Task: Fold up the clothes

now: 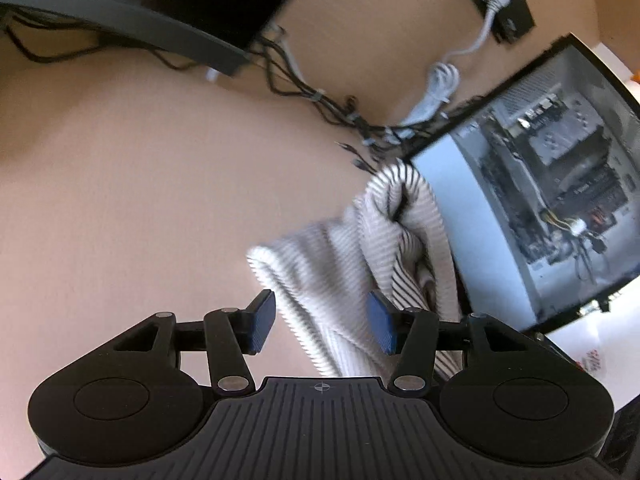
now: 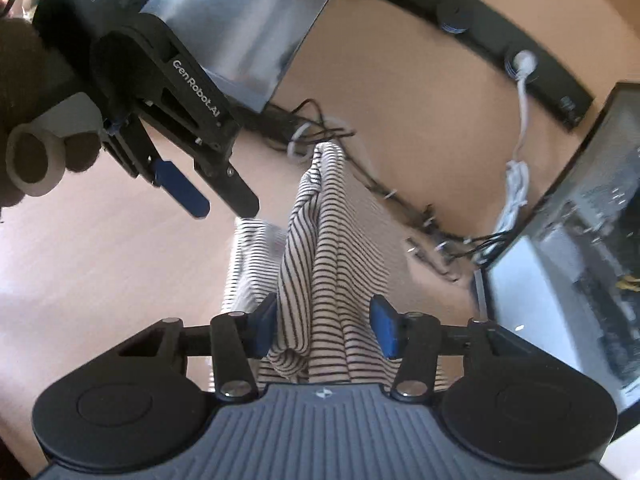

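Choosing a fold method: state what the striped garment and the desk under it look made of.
Striped garment: soft knit, probably cotton jersey, matte; it bunches into limp folds, with fine ribbed stripes, dark on cream. Desk: smooth, pale, wood-toned surface, possibly laminate; faint grain lines show in the right wrist view, with a low sheen. Neither is certain.

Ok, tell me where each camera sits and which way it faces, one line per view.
Left wrist: on the left gripper, looking forward and down at the striped garment on the table; both its fingers show.
Right wrist: on the right gripper, jaws around the same garment; a hand holding the left gripper shows upper left.
Shared: garment, table, open computer case, white cable.
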A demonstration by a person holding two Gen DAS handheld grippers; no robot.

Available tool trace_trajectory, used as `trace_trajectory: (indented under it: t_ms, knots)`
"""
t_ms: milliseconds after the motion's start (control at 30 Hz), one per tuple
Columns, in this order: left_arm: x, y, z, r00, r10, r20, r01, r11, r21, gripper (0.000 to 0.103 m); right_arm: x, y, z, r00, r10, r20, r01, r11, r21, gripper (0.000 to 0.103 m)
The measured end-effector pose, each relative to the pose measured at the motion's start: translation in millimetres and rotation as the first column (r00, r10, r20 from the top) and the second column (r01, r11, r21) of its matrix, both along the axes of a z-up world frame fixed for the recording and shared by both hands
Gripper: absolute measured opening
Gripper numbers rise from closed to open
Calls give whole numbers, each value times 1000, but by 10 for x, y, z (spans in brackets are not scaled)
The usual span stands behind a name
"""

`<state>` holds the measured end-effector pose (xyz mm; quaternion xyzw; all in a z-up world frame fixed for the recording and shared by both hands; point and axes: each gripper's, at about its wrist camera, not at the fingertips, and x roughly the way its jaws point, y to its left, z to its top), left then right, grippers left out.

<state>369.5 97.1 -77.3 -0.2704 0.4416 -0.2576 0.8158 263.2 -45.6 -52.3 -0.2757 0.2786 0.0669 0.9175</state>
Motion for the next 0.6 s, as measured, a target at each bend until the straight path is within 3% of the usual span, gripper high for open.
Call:
trace_trajectory:
  t_ms: [133,167,200,267,300,367,433,500,600]
  knots:
    - [5,-134,-70,998,-54,-29,52,997,-59,49,30,12,-249,1000,9,-12,-10,997,-79,54]
    - [13,-167,-84,997,-67,-34,65,996,-63,48,21,3,-254,1000,21,-5,-21,995,-100,51]
    - [21,-201,-99,996,-80,-37,77,995,-67,47,4,-8,-220,999,36,4,-35,991,-129,36]
    - [45,-279,-134,993,-109,-36,106,992,-66,49,-52,-21,-113,997,67,29,-60,980,-189,26]
    - [57,-311,-158,992,-118,-39,116,992,-57,44,-111,-18,1,995,87,55,-74,975,-208,21]
    - [60,-378,-213,990,-132,-51,131,991,-25,44,-217,-6,232,986,137,94,-117,973,-200,19]
    - [59,-392,-256,988,-142,-57,141,990,-23,44,-298,62,233,983,176,57,-162,967,-196,16]
    - [57,-380,-274,988,-146,-56,144,989,-27,43,-363,131,126,979,204,9,-198,959,-204,2]
    - [40,-271,-235,991,-118,-56,118,993,-7,43,-413,240,-141,973,222,-60,-230,950,-210,2]
